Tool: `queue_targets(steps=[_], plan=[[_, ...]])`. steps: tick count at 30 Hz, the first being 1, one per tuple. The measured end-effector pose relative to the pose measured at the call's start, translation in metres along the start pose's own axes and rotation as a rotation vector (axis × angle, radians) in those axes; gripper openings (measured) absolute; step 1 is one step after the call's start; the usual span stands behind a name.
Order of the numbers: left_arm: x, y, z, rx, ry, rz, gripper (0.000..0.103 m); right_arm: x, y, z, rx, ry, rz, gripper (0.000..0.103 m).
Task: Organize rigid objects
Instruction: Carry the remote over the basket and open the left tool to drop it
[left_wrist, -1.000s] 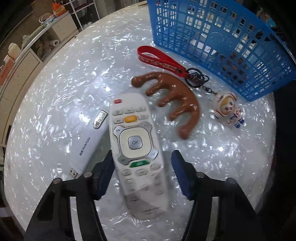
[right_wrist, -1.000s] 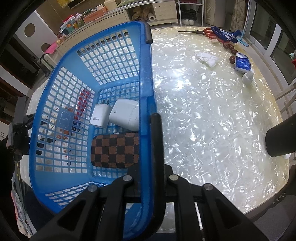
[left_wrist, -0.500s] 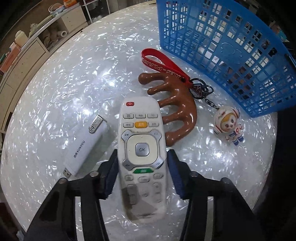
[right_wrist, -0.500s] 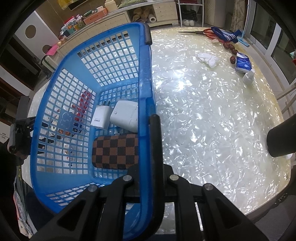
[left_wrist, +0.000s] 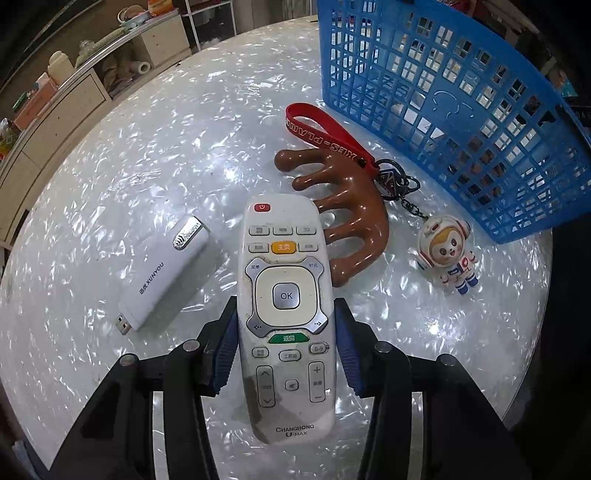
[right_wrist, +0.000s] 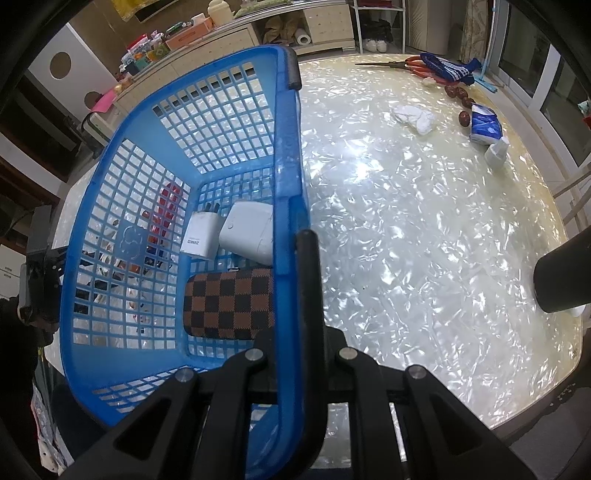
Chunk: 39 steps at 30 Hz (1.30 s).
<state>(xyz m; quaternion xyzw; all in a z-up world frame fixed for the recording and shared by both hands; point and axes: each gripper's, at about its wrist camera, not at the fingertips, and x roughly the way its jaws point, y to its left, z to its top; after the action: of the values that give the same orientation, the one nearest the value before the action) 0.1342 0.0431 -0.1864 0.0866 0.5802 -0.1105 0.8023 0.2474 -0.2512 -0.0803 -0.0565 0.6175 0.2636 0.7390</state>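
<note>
One white remote (left_wrist: 286, 306), long axis lengthwise between jaws, power button far end

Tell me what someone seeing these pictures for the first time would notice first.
The white remote control lies lengthwise on the pearly table, clamped between the blue pads of the left claw. The big blue basket fills the right wrist view, its rim pinched by the right claw, with a checkered case and white chargers inside. Beside the remote lie a brown wooden massager and an astronaut keychain figure.

Tissue pack (right_wrist: 484, 123), scissors (right_wrist: 400, 63), dates (right_wrist: 458, 94)
</note>
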Motion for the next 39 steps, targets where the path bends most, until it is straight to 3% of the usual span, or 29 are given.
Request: queue_targets(steps=[10,22,33,39], plan=[[-0.028,-0.007,-0.022,-0.007,-0.021,0.001,0.052,-0.001,0.0,-0.001,0.0,0.001,-0.008,0.009],[-0.085,-0.007,-0.034,-0.038,-0.113,0.001,0.052,-0.003,0.0,-0.001,-0.001,-0.002,-0.01,0.009],[-0.15,-0.037,0.015,0.051,-0.231,0.04,0.052,-0.007,-0.004,-0.002,-0.004,-0.013,0.007,0.009],[-0.17,-0.065,0.049,0.119,-0.293,0.007,0.052,-0.008,-0.004,-0.002,-0.01,-0.014,0.018,0.009]])
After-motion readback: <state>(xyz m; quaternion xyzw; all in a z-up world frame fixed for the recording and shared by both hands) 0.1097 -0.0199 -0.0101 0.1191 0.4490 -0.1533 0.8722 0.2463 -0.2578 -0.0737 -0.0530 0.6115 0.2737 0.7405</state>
